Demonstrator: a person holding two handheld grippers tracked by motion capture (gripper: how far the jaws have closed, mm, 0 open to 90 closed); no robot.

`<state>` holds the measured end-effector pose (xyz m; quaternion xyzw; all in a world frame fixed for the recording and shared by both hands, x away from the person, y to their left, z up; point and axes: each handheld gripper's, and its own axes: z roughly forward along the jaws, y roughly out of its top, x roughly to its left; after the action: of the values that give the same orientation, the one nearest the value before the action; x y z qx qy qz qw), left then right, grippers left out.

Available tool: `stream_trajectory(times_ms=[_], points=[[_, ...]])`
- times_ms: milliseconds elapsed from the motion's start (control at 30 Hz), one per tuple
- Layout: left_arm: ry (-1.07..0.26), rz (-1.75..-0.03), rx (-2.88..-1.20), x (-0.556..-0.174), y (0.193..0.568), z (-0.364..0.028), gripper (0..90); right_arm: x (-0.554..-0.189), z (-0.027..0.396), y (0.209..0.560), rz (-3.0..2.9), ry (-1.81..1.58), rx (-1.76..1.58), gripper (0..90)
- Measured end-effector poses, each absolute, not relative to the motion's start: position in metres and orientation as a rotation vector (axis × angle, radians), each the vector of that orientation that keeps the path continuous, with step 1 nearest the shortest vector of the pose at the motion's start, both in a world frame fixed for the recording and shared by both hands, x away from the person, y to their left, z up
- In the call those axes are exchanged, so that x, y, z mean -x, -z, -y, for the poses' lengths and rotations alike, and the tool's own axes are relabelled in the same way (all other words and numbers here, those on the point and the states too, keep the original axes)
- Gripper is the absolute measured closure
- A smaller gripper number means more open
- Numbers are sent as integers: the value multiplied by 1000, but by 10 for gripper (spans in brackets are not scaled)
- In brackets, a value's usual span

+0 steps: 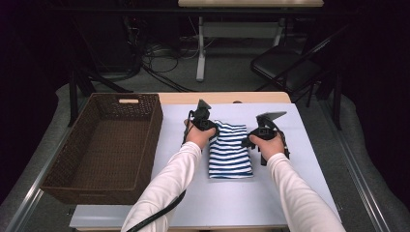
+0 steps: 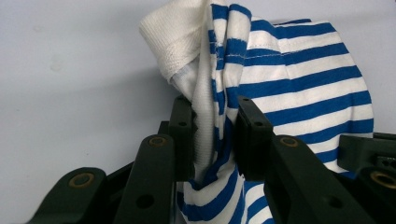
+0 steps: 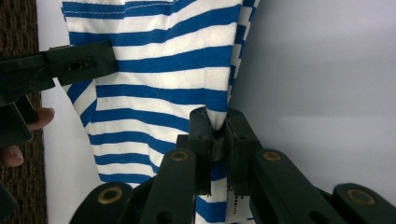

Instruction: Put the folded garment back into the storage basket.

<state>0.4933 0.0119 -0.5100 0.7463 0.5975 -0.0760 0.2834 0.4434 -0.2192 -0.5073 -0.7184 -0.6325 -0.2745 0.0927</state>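
I have one thing in hand: a blue-and-white striped garment (image 1: 229,150), folded into a narrow oblong, its stripes running crosswise. It lies flat on the pale table sheet between my left gripper (image 1: 209,124) and my right gripper (image 1: 252,141), its near end reaching back towards me past both. Its far left edge is bunched and pinched between my left gripper's (image 2: 215,140) pads, a plain white ribbed hem (image 2: 175,35) curling up just beyond them. Its right edge is gathered into a thin fold clamped in my right gripper (image 3: 217,140).
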Motion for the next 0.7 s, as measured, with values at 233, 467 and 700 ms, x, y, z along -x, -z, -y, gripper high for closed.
stream_trajectory(times_ms=[233, 467, 700], points=[[190, -1598, -1991, -493, 501, -20, 716, -444, 211, 496, 1895, 835, 2121, 832], [174, -1601, -1971, -491, 488, -30, 717, -444, 203, 486, 1910, 860, 2103, 833], [162, -1596, -1962, -489, 474, -41, 718, -444, 194, 475, 1918, 869, 2082, 833]])
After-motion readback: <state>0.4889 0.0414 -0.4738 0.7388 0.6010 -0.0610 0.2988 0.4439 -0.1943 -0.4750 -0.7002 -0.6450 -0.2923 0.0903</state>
